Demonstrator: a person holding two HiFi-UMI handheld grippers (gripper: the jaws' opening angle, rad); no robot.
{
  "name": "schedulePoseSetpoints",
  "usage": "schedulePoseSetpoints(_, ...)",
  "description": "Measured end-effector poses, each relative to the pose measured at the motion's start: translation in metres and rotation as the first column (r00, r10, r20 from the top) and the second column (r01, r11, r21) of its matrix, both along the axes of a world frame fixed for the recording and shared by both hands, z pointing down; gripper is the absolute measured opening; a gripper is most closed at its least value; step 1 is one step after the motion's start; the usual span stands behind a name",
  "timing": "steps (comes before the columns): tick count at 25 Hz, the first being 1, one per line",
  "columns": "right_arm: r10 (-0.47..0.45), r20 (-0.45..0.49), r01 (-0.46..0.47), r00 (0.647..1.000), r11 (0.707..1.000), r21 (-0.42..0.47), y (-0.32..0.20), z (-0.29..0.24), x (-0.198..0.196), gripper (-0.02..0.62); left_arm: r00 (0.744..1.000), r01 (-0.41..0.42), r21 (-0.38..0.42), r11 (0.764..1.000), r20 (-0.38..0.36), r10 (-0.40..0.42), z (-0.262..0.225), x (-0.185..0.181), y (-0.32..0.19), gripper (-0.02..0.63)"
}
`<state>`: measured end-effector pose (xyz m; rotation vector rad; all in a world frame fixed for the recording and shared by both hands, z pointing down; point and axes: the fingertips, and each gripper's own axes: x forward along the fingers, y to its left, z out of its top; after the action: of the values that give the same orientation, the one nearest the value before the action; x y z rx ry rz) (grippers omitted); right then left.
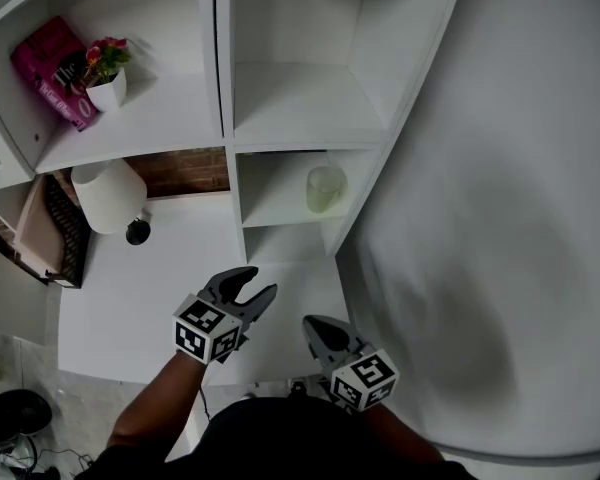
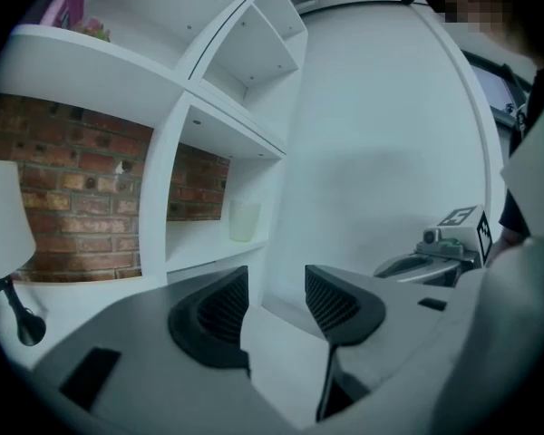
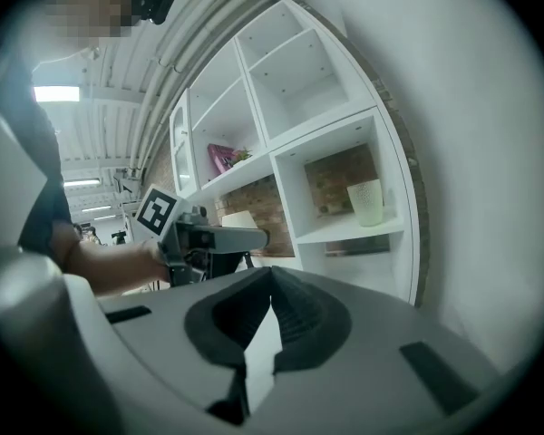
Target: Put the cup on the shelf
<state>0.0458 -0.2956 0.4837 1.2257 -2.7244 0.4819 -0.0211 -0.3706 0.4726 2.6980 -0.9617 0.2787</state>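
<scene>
Lamp (image 2: 2, 217) cropped; pink box (image 1: 48, 70) print seemingly illegible

Pale translucent cup (image 1: 325, 188), upright, low in white shelf (image 1: 280, 128)

Soft, cool, even light throughout; a broad blurred grey shadow lies on the white wall (image 1: 520, 168), and the pale cup (image 1: 325, 188) barely stands out. Both gripper views bend into dark round corners, and a ceiling light (image 3: 56, 93) glares in the right one.

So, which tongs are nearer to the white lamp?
Left. The left tongs hang to the lamp's right, toward the person; the right tongs are even farther right.
</scene>
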Motion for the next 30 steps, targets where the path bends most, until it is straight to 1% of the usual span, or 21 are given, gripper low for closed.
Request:
schedulePoseSetpoints(4,-0.002,0.018,0.002,1.0,1.0,0.023,0.006,-0.004,-0.008,0.005,0.999,0.048,-0.009,0.999,0.027,-0.047,0.01,-0.025,0.026,0.165)
schedulePoseSetpoints(6,-0.001,0.021,0.0,1.0,0.999,0.033,0.008,-0.005,-0.011,0.005,0.996,0.082,-0.012,0.997,0.027,-0.082,0.015,-0.038,0.037,0.14)
schedulePoseSetpoints(9,-0.001,0.029,0.0,1.0,0.999,0.044,0.012,-0.006,-0.016,0.005,0.991,0.136,-0.03,0.99,0.004,-0.136,0.019,-0.056,0.053,0.102)
schedulePoseSetpoints(12,-0.006,0.039,0.004,0.999,0.999,0.052,0.014,-0.007,-0.02,0.005,0.986,0.163,-0.033,0.986,-0.017,-0.164,0.02,-0.066,0.065,0.071)
schedulePoseSetpoints(16,0.001,0.036,-0.003,0.999,0.998,0.059,0.015,-0.01,-0.021,0.005,0.982,0.183,-0.023,0.983,-0.036,-0.183,0.015,-0.071,0.077,0.036)
schedulePoseSetpoints(19,0.014,0.018,-0.015,1.0,0.997,0.071,0.016,-0.009,-0.021,0.003,0.982,0.188,0.002,0.982,-0.035,-0.188,0.01,-0.073,0.082,0.021)
schedulePoseSetpoints(24,0.019,0.002,-0.019,1.0,0.998,0.053,0.017,-0.001,-0.021,0.003,0.979,0.204,0.016,0.979,-0.034,-0.203,0.007,-0.08,0.086,0.015)
schedulePoseSetpoints(30,0.008,-0.008,-0.008,1.0,0.999,0.041,0.02,0.003,-0.026,0.003,0.98,0.197,0.028,0.98,-0.031,-0.197,0.002,-0.079,0.092,0.015)
